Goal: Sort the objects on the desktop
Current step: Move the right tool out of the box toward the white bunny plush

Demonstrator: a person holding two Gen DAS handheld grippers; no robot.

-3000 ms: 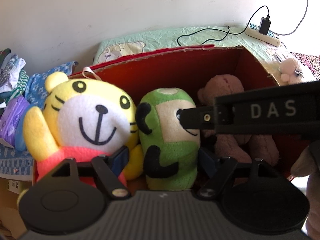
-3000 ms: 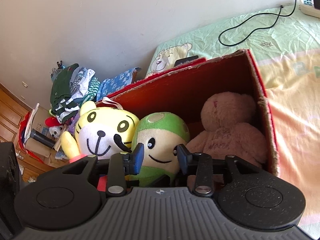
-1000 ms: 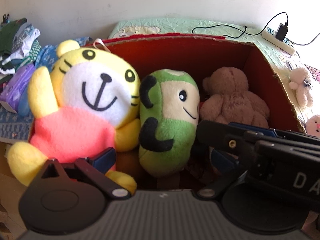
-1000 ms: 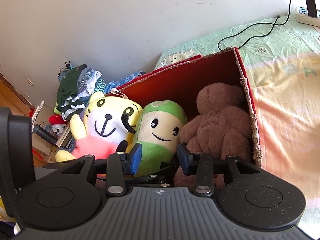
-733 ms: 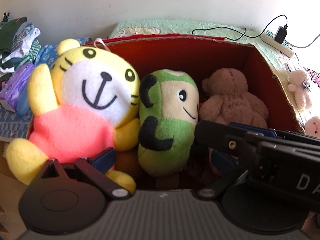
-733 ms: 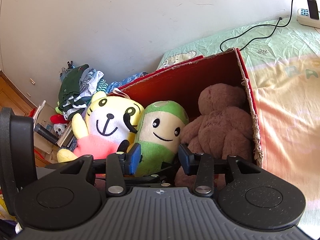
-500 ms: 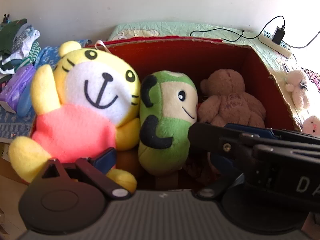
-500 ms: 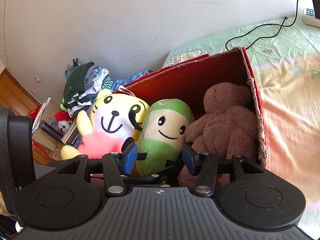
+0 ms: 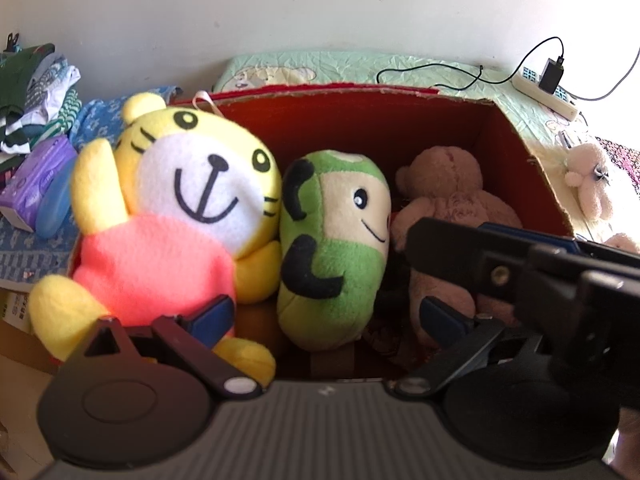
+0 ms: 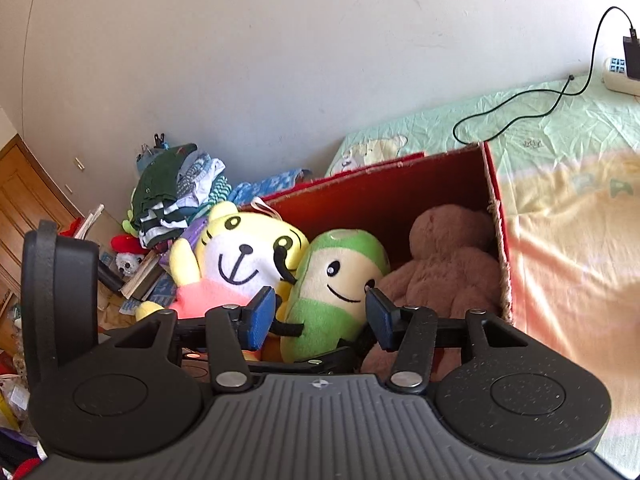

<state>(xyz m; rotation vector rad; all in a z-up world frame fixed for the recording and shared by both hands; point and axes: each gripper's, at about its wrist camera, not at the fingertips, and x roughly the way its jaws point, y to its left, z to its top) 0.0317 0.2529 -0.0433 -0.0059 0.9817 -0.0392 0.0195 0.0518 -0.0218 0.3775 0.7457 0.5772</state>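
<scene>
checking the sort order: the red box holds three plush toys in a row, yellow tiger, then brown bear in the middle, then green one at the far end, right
Not quite. In the red box the green plush sits in the middle, and the brown bear is at the far end from the yellow tiger. The left wrist view shows it.

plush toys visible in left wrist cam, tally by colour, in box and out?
Yellow, in the red box: 1, tiger
Green, in box: 1, green plush
Brown, in box: 1, bear
White or cream, on the bed outside: 2, one whole, one cut by the edge
Total: 5
</scene>
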